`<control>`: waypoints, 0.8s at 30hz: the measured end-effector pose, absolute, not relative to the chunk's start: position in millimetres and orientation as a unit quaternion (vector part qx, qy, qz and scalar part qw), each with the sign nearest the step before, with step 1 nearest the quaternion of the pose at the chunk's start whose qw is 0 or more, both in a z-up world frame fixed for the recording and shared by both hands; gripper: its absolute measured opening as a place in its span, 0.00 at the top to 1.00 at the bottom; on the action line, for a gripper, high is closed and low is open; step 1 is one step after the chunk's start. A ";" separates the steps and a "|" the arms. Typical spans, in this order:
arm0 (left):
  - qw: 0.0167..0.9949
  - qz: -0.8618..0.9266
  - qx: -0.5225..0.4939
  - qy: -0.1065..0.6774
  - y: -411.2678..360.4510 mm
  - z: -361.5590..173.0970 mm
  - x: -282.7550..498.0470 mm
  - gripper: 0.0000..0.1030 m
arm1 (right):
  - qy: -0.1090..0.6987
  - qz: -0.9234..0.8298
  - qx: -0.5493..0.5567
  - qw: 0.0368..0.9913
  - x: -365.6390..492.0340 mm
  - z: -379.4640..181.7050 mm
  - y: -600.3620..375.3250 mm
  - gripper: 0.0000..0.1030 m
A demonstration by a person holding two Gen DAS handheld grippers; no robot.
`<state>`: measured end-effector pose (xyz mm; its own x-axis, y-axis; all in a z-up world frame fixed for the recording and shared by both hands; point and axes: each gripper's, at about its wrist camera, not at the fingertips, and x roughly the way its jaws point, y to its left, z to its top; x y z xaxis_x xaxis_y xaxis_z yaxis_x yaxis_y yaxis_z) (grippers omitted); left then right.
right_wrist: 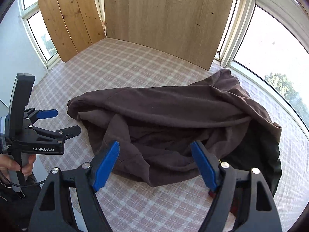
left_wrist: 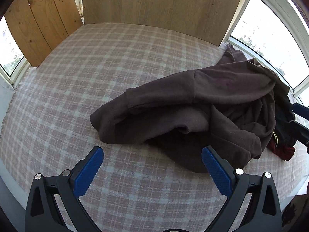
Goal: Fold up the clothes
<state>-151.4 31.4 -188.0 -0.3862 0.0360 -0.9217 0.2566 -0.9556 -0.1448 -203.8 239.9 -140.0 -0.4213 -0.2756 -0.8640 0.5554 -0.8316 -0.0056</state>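
Observation:
A brown garment [left_wrist: 193,104] lies in a crumpled heap on the checked cloth, right of the middle. In the left wrist view my left gripper [left_wrist: 152,151] hangs open just in front of the heap's near edge, with nothing between its blue pads [left_wrist: 88,172]. In the right wrist view my right gripper [right_wrist: 155,146] stands open over the near folds of the brown garment [right_wrist: 164,116], and its pads do not press on it. The left gripper [right_wrist: 67,120] shows there at the left, open, beside the garment's left end, held by a hand [right_wrist: 11,166].
A dark red and black garment [left_wrist: 280,147] lies partly under the brown heap's right side. A pink and grey checked cloth [left_wrist: 87,67] covers the table. Wooden boards [left_wrist: 154,3] stand along the back edge, with windows [right_wrist: 270,48] at both sides.

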 end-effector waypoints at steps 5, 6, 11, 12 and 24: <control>0.087 -0.805 0.558 0.185 33.8 -195.9 -163.7 0.03 | 0.140 -0.825 0.476 0.270 -215.4 -147.7 252.9 0.25; 0.091 -0.804 0.556 0.189 36.2 -194.9 -165.1 0.04 | 0.142 -0.823 0.477 0.273 -217.6 -150.4 254.9 0.25; 0.108 -0.797 0.542 0.244 39.4 -196.1 -167.6 0.10 | 0.146 -0.820 0.474 0.287 -228.9 -159.0 266.4 0.25; 0.115 -0.792 0.544 0.252 38.8 -199.0 -169.8 0.15 | 0.146 -0.819 0.472 0.290 -231.9 -159.7 268.4 0.25; 0.127 -0.789 0.527 0.287 31.2 -206.5 -165.1 0.93 | 0.162 -0.804 0.447 0.358 -265.5 -164.8 244.0 0.25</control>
<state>-165.1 31.2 -206.5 -0.4113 0.1016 -0.9058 0.5038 -0.8028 -0.3188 -265.5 244.0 -164.8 -0.3441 -0.4310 -0.8342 0.7209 -0.6905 0.0594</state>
